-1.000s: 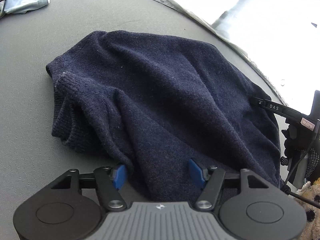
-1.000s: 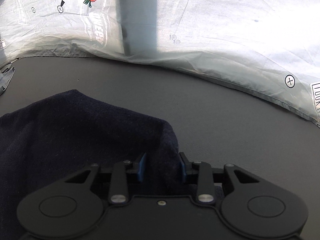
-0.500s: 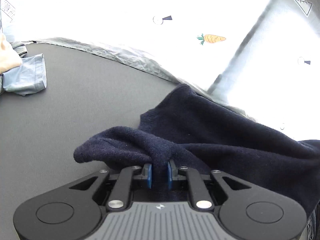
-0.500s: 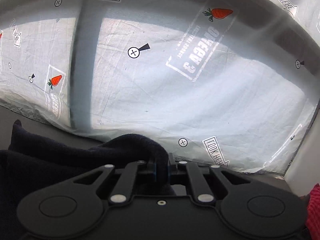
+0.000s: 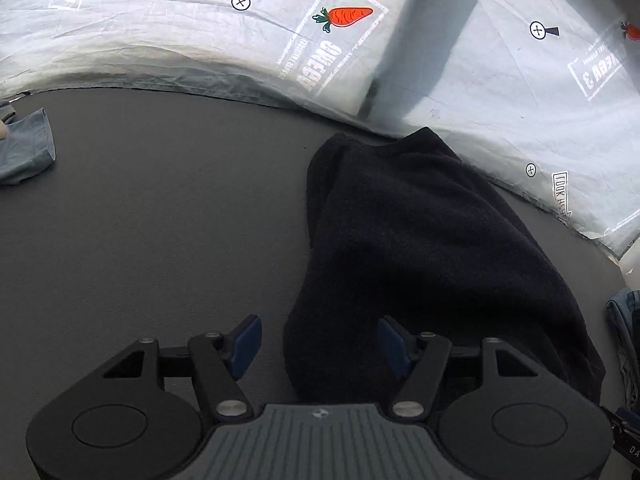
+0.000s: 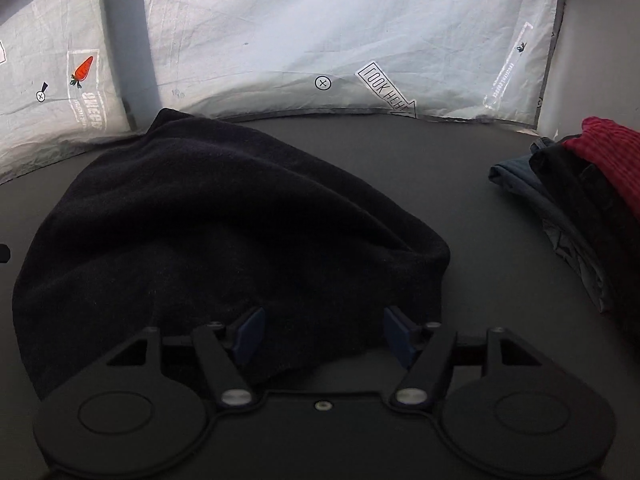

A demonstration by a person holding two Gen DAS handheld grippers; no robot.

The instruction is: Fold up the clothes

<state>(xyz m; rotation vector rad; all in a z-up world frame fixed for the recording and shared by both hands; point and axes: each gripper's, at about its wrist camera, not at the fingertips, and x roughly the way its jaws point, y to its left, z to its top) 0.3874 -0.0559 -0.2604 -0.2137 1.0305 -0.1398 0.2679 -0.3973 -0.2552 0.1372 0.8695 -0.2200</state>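
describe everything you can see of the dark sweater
The dark sweater is a navy, nearly black, fuzzy knit, folded into a rumpled mound on the grey table. Its far corner touches the printed sheet. Both tools, left and right, are opening over its near edge, pads clear.

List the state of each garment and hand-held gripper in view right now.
Dark sweater: folded over, lying released on the table.
Left hand-held gripper: jaws opening, pads off the sweater.
Right hand-held gripper: jaws opening, gripping nothing.
Clothes pile: stacked, untouched.
Light blue garment: folded, set aside.
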